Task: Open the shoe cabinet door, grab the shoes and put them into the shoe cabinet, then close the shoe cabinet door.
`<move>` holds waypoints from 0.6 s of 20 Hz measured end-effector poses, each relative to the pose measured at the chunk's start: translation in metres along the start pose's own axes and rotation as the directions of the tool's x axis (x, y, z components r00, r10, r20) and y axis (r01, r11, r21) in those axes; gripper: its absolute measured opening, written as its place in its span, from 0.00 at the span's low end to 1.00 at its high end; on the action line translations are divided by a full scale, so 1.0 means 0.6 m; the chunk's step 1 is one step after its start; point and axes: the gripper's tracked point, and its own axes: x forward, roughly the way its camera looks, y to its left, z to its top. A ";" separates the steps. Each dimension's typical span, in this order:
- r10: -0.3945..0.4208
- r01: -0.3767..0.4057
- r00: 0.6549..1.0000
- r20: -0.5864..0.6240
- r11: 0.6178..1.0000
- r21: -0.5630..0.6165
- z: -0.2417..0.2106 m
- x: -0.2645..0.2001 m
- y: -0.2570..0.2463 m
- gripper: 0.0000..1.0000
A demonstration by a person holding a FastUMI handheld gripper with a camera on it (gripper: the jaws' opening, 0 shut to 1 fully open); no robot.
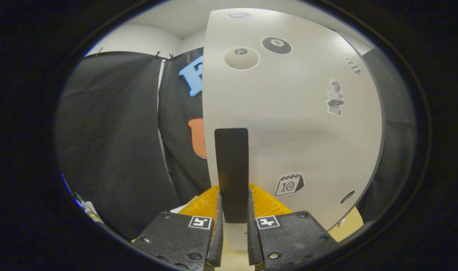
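The white shoe cabinet door (289, 124) stands close in front of me, dotted with several stickers. A black vertical handle (231, 169) is fixed near the door's left edge. My gripper (233, 214) is shut on this handle, with both fingers (218, 226) pressing its lower end from either side. The door's left edge shows against the dark cloth wall behind it, so the door seems swung out a little. No shoes are in sight.
Black cloth walls (112, 143) hang to the left and behind the door. An orange-yellow ribbed thing (268, 205) lies low just beyond my fingers, on a pale floor surface (349, 224). A thin rod (86, 209) lies at the far lower left.
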 end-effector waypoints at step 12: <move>0.076 -0.076 0.997 -0.009 0.997 0.020 -0.014 -0.102 -0.018 0.30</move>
